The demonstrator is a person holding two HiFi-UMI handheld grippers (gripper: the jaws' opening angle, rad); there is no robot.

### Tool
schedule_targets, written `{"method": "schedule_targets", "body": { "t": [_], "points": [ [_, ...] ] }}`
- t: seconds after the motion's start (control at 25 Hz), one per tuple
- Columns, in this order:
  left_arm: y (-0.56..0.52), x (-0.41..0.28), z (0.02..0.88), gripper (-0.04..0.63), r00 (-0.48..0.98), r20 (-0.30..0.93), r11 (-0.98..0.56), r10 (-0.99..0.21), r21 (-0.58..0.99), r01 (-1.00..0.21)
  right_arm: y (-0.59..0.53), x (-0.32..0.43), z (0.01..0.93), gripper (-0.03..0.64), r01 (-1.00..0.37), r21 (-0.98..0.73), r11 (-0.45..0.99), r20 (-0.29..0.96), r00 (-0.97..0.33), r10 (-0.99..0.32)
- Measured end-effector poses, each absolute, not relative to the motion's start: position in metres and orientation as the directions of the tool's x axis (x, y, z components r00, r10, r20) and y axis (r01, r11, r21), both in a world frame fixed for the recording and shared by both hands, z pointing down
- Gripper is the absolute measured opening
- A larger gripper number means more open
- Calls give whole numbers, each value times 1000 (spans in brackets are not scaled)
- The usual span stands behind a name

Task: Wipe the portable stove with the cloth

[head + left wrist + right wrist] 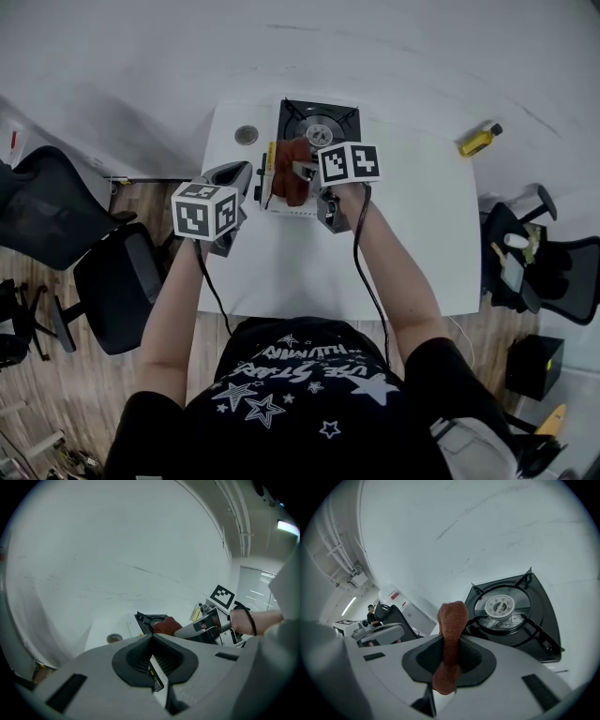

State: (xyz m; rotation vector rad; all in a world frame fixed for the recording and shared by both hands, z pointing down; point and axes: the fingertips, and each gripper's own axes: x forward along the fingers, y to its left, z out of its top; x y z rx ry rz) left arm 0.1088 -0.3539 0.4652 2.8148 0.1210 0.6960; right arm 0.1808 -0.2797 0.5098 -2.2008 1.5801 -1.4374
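Right gripper is clamped on the cloth, which stands upright out of the jaws at the near side of the portable stove. Left gripper has its jaws together on nothing and hangs over the table's left edge. Progress looks early or mid-wipe: the cloth is in hand and at the stove, but no view shows it pressed on the top, and wiped area can't be told from unwiped. Likely left: burner surround, pan supports, sides. The stove sits at the table's far edge with a small round thing just to its left. Bare table lies on the near side and to the right. The raised supports could snag the cloth.
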Motion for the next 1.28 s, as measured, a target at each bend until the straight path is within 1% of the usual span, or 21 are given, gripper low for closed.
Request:
{"method": "schedule_targets", "body": {
  "t": [0.68,1.28],
  "points": [
    [-319,134,462,6,879,447,-968,165,243,59,-208,222,519,63,-667,-491,-560,674,116,-730],
    [-288,153,458,6,876,448,-970,177,231,78,-155,244,517,63,-647,-489,-585,673,147,-725]
  ]
}}
